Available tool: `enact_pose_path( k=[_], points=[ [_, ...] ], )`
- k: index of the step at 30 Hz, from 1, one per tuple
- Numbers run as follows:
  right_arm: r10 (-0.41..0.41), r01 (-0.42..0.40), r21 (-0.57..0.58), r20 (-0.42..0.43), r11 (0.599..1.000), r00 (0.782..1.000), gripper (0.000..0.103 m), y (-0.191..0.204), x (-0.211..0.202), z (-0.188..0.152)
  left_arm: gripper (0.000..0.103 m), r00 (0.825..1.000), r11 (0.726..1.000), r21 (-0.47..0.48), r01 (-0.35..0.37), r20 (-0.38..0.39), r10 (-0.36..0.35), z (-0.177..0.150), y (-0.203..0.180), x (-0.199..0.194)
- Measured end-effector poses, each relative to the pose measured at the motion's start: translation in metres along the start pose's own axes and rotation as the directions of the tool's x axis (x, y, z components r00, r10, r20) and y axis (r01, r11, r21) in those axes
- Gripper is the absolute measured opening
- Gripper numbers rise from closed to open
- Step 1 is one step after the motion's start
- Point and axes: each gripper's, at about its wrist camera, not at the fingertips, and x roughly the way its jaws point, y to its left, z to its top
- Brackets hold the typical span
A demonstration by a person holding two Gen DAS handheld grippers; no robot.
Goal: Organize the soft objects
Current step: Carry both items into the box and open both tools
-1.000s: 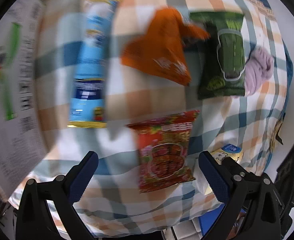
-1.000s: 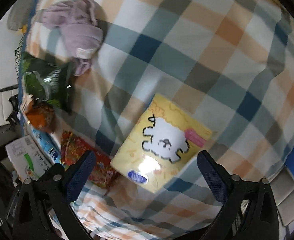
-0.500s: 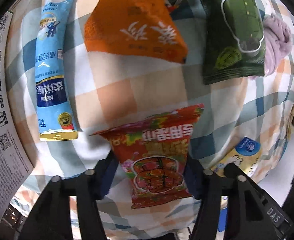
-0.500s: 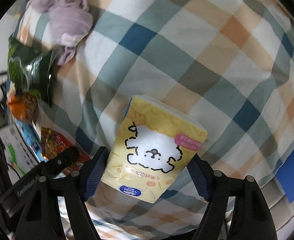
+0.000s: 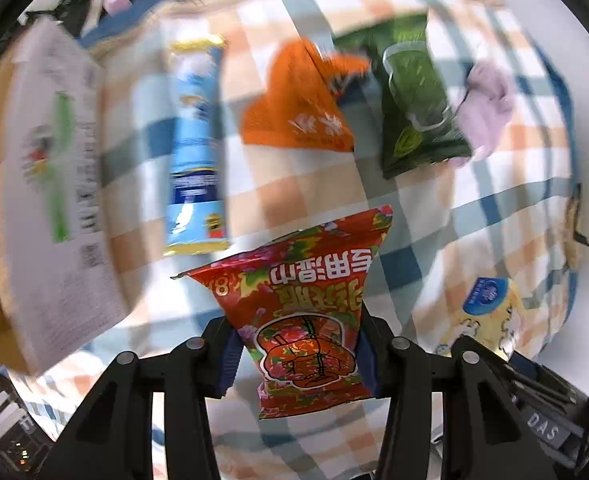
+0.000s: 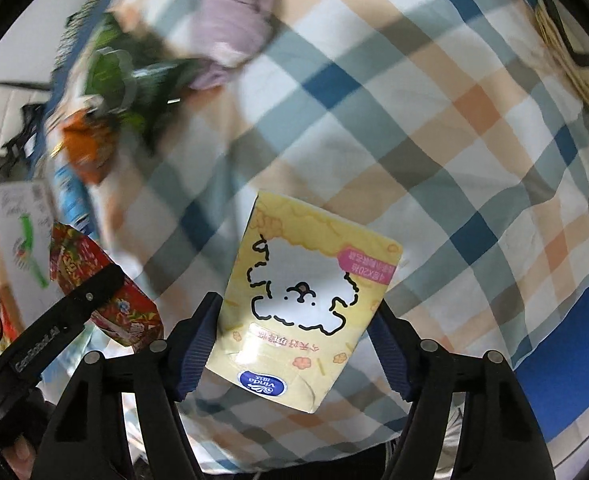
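Left gripper (image 5: pixel 299 354): we have it clamped on the red snack bag (image 5: pixel 302 312), one blue pad pressed to each side of the bag's lower half.
Red snack bag: it sits in our left jaws and appears raised off the plaid cloth (image 5: pixel 314 184), its printing upside down to the left camera; the right camera also catches it at its left edge.
Right gripper (image 6: pixel 294 340): we have it closed on the yellow tissue pack (image 6: pixel 306 304), a pad against each long edge.
Yellow tissue pack: it is tilted in our right jaws, Vinda logo nearest the camera, cartoon dog face up (whether its far end touches the cloth, we cannot tell).
Blue tube packet (image 5: pixel 196 144): lying lengthwise on the cloth, left of the orange bag (image 5: pixel 294 108).
Green bag (image 5: pixel 418 92): right of the orange bag, its right edge against the lilac cloth bundle (image 5: pixel 488 100).
Cardboard box (image 5: pixel 50 184): at the left edge of the left view, its white printed flap over the cloth's border (blurred, so we cannot read the print).
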Motion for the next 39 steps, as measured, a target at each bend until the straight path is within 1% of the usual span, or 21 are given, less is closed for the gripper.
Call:
enact_pose_path(
  k=[2, 5, 6, 9, 10, 12, 13, 17, 20, 24, 28, 30, 32, 35, 39],
  points=[
    [0.013, -0.012, -0.051, 0.016, 0.999, 1.0, 0.074, 0.017, -0.014, -0.01, 0.044, 0.999, 0.999, -0.014, 0.03, 0.043, -0.029, -0.015, 0.014, -0.022],
    [0.031, -0.026, -0.136, 0.039, 0.99, 0.999, 0.074, 0.044, -0.036, -0.022, 0.045, 0.993, 0.997, -0.053, 0.049, 0.114, -0.043, -0.024, 0.041, -0.065],
    [0.04, -0.032, -0.168, 0.047, 0.985, 0.998, 0.074, 0.053, -0.046, -0.022, 0.045, 0.99, 0.996, -0.068, 0.054, 0.136, -0.045, -0.025, 0.052, -0.078],
    [0.073, -0.054, -0.267, 0.062, 0.962, 0.995, 0.074, 0.09, -0.071, -0.036, 0.045, 0.979, 0.992, -0.11, 0.067, 0.199, -0.044, -0.035, 0.089, -0.12],
    [0.089, -0.063, -0.311, 0.068, 0.948, 0.994, 0.074, 0.11, -0.081, -0.044, 0.045, 0.976, 0.99, -0.122, 0.064, 0.213, -0.037, -0.032, 0.095, -0.133],
    [0.112, -0.078, -0.371, 0.069, 0.925, 0.991, 0.074, 0.122, -0.102, -0.043, 0.045, 0.968, 0.986, -0.156, 0.064, 0.248, -0.023, -0.032, 0.126, -0.159],
    [0.127, -0.089, -0.401, 0.07, 0.912, 0.989, 0.074, 0.138, -0.11, -0.046, 0.045, 0.964, 0.983, -0.173, 0.063, 0.264, -0.015, -0.034, 0.138, -0.169],
    [0.181, -0.119, -0.52, 0.071, 0.846, 0.981, 0.074, 0.207, -0.129, -0.06, 0.045, 0.955, 0.965, -0.25, 0.074, 0.296, 0.003, -0.032, 0.192, -0.19],
    [0.198, -0.128, -0.562, 0.065, 0.817, 0.978, 0.074, 0.258, -0.128, -0.067, 0.045, 0.956, 0.951, -0.299, 0.085, 0.292, 0.006, -0.024, 0.233, -0.195],
    [0.19, -0.121, -0.569, 0.064, 0.813, 0.98, 0.074, 0.317, -0.116, -0.065, 0.045, 0.965, 0.924, -0.366, 0.116, 0.263, -0.017, -0.001, 0.292, -0.187],
    [0.133, -0.062, -0.559, 0.087, 0.827, 0.987, 0.074, 0.371, -0.084, -0.054, 0.045, 0.977, 0.893, -0.425, 0.147, 0.206, -0.063, 0.03, 0.345, -0.16],
    [0.099, -0.031, -0.546, 0.095, 0.837, 0.991, 0.074, 0.391, -0.06, -0.044, 0.045, 0.979, 0.878, -0.446, 0.173, 0.178, -0.102, 0.043, 0.368, -0.144],
    [0.059, 0.011, -0.541, 0.112, 0.841, 0.992, 0.074, 0.411, -0.037, -0.033, 0.045, 0.98, 0.869, -0.456, 0.192, 0.143, -0.141, 0.059, 0.383, -0.125],
    [0.006, 0.063, -0.537, 0.126, 0.841, 0.992, 0.074, 0.431, -0.01, -0.022, 0.045, 0.982, 0.875, -0.446, 0.191, 0.096, -0.165, 0.08, 0.395, -0.098],
    [-0.055, 0.125, -0.538, 0.144, 0.834, 0.988, 0.074, 0.447, 0.022, -0.006, 0.045, 0.982, 0.893, -0.409, 0.185, 0.047, -0.182, 0.105, 0.399, -0.067]
  ],
)
